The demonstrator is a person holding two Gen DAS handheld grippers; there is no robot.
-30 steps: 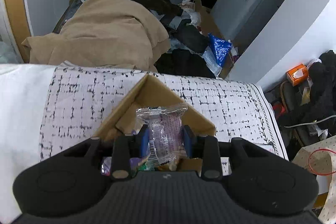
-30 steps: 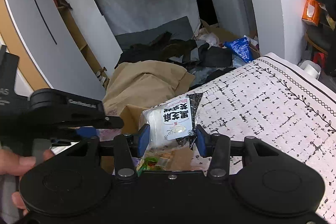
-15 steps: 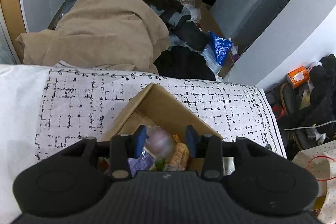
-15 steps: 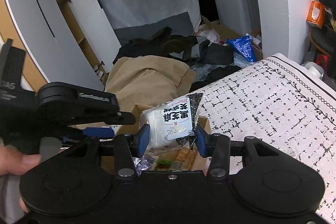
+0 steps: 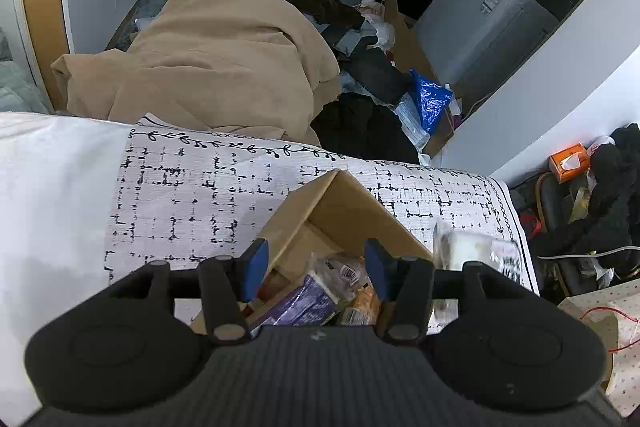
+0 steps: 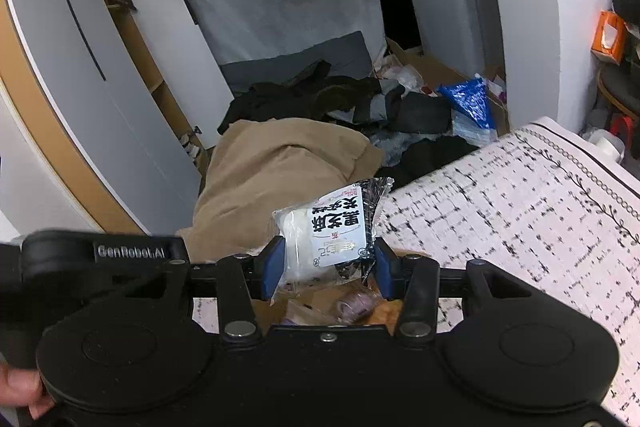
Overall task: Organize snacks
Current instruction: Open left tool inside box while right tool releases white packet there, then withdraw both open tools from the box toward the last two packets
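We find the left tongs spread, having just been opening, nothing between them, over the cardboard box of snacks on the patterned bench cloth; the right tongs, also just easing apart, hold a white snack packet above that box.

Left gripper: black plastic body, ribbed grey housing, blue pads, silver screws. Right gripper: same black build, blue pads. White "GenRobot.AI" lettering seen on left gripper's side. Bare hand partly seen.
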